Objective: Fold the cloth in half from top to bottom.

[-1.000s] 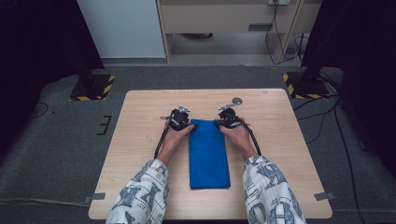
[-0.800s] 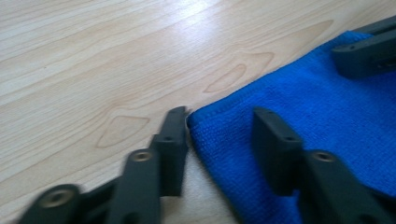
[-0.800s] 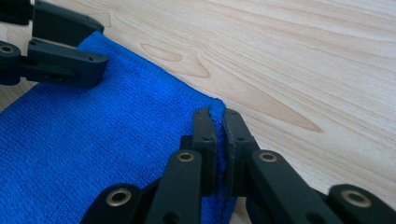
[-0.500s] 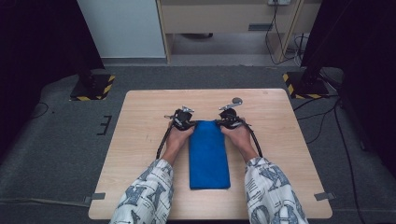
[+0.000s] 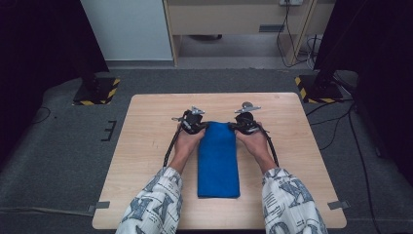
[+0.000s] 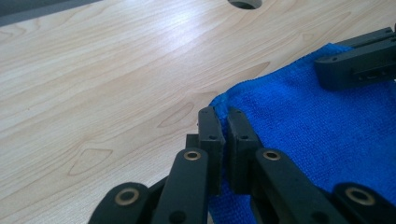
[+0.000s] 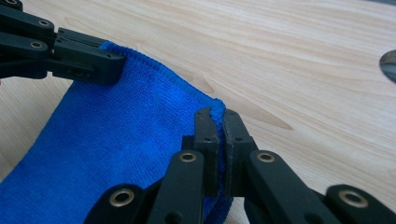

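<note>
I count one folded blue cloth (image 5: pixel 217 158) on one wooden tabletop (image 5: pixel 146 146), two claws, left (image 5: pixel 194 123) and right (image 5: pixel 245 122), and two hazard-striped stand bases (image 5: pixel 96 90) on the floor.

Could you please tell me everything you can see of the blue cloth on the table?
The blue cloth is a plain, deep-blue towel with a fuzzy, terry-like pile and a stitched hem. It lies folded into a long narrow strip, running lengthwise away from the person, mid-way across the wooden table. The left gripper is shut on its far left corner and the right gripper on its far right corner, and that end looks slightly raised.
</note>
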`<state>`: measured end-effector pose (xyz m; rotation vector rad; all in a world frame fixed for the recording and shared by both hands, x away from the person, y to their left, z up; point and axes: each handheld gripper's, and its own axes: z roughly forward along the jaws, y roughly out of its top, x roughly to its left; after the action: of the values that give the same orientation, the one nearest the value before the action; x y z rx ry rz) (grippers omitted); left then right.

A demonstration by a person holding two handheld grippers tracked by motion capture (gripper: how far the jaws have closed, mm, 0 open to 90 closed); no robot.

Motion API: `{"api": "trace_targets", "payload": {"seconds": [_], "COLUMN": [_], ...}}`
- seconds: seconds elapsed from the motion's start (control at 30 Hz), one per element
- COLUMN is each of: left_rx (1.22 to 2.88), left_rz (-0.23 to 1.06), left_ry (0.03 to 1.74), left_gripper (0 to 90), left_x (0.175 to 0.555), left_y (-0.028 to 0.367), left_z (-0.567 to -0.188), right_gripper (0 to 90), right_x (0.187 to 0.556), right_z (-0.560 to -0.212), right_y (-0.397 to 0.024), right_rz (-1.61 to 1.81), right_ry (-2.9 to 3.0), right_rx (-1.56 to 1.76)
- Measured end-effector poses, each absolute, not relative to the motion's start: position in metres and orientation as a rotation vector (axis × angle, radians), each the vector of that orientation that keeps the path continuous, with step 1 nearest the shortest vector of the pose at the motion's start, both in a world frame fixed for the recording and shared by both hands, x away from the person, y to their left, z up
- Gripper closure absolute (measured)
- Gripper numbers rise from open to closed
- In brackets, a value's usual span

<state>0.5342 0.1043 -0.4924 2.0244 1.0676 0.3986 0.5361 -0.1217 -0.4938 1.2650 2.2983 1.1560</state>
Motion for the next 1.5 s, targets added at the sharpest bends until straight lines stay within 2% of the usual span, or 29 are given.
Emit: {"api": "trace_targets", "payload": {"seconds": [0.3, 1.5], "left_rx": [2.005, 1.975], "left_rz": [0.411, 0.432], "left_ry": [1.039, 0.992], "left_gripper": [86.9, 87.0], "left_x": [0.527, 0.532], "left_y": [0.103, 0.105], "left_z": [-0.474, -0.443], "right_gripper": [87.3, 87.2], "right_x": [0.528, 0.532], "right_z": [-0.474, -0.442], "right_y": [-0.125, -0.131], "right_rz": [1.174, 1.21], "right_ry": [2.272, 2.224], "right_rx": [1.241, 1.234]}}
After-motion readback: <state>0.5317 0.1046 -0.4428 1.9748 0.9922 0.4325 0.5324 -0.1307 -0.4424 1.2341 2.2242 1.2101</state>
